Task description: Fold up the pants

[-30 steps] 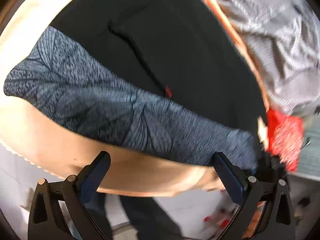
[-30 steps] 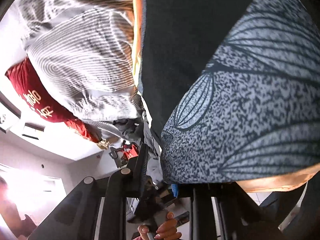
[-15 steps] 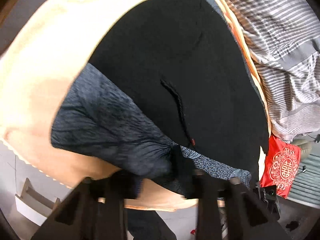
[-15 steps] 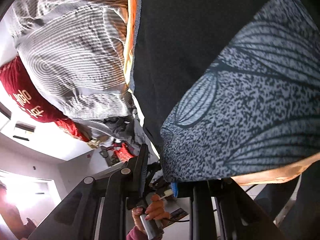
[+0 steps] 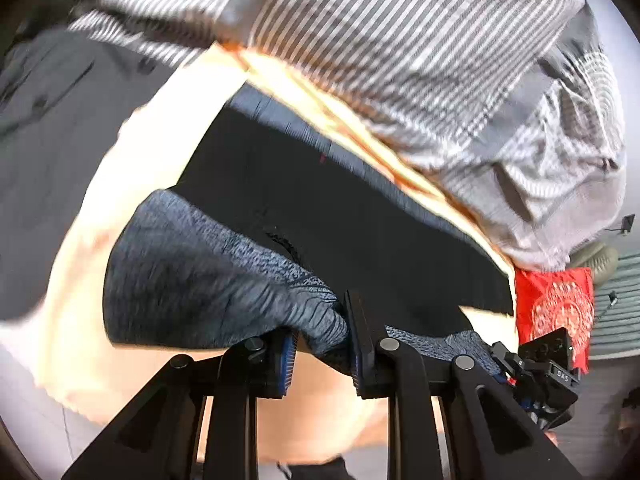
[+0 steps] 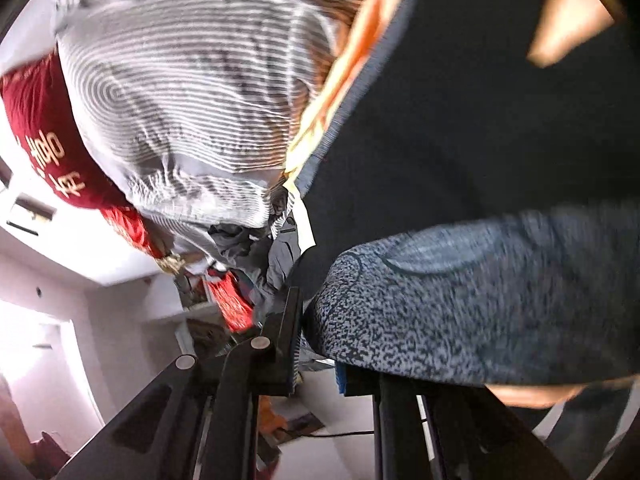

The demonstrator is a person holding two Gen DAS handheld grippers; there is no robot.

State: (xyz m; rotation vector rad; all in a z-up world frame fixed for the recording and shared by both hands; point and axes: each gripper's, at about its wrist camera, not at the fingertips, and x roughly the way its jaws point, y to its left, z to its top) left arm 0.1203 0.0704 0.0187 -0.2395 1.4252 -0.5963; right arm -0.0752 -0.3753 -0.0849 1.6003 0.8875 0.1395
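Pants: patterned hem pinched by left gripper & right gripper, both clamped on fabric.

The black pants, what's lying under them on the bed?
A peach sheet shows around the black pants, with a striped duvet beyond. What lies directly beneath is covered. Left gripper and right gripper pinch the patterned waistband.

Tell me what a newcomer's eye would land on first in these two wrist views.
First, the blue-grey patterned band of the black pants, bunched between the left gripper at the bottom of its view; the right gripper meets the same fabric at its corner. Next, the striped grey bedding heaped beyond the pants, and the red embroidered cushion at the far right.
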